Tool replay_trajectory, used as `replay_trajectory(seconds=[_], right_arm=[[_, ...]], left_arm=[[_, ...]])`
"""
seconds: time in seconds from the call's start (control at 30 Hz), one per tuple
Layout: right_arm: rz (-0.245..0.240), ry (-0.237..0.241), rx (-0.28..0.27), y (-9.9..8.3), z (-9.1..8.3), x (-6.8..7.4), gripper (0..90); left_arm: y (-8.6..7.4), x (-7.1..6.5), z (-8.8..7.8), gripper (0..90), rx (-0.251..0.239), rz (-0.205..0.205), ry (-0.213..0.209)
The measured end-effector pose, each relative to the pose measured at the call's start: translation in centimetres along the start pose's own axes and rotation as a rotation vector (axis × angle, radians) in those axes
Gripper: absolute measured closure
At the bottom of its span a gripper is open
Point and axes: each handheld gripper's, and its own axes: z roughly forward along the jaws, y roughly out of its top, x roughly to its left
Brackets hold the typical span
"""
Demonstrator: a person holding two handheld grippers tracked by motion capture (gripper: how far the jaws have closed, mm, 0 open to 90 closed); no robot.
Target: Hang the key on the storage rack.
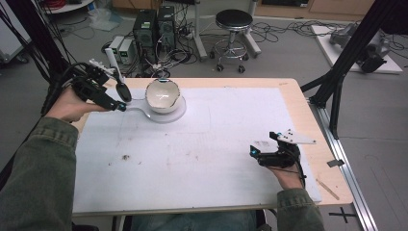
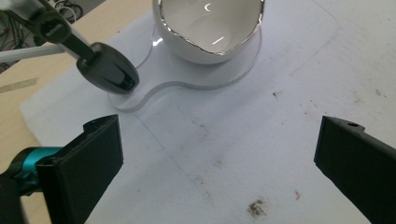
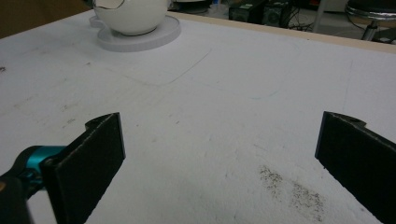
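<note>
1. The right gripper (image 1: pixel 254 153) is held low over the white mat (image 1: pixel 202 159), well apart from the bowl (image 1: pixel 163 95), toward the near right; its jaws are spread wide with nothing between them.
2. The left gripper (image 1: pixel 121 107) is held just left of the bowl, jaws likewise spread and empty.
3. The white, jagged-rimmed bowl is seated on a clear plate (image 2: pixel 187 79) at the mat's far left.
4. A black spoon (image 2: pixel 109 70) is seen just left of the bowl, over the plate's tab.

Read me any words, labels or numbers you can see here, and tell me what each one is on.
No text can be read for certain.
Black spoon, handle: small pale lettering, too blurred to read.
White mat, near the right gripper: a small dark mark, too small to read.
Bowl: no text.
</note>
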Motion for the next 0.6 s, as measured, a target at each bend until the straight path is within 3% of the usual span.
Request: replay_trajectory(seconds=[0.27,0.6], right_arm=[[0.0,0.0,0.001,0.0,0.0,0.1,0.5],[0.001,0.001,0.009,0.0,0.0,0.2,0.5]], left_arm=[[-2.0,-0.4,0.4,1.7,-0.033,-0.02,-0.013],[-5.3,-2.1,2.5,2.1,-0.032,-0.002,-0.055]])
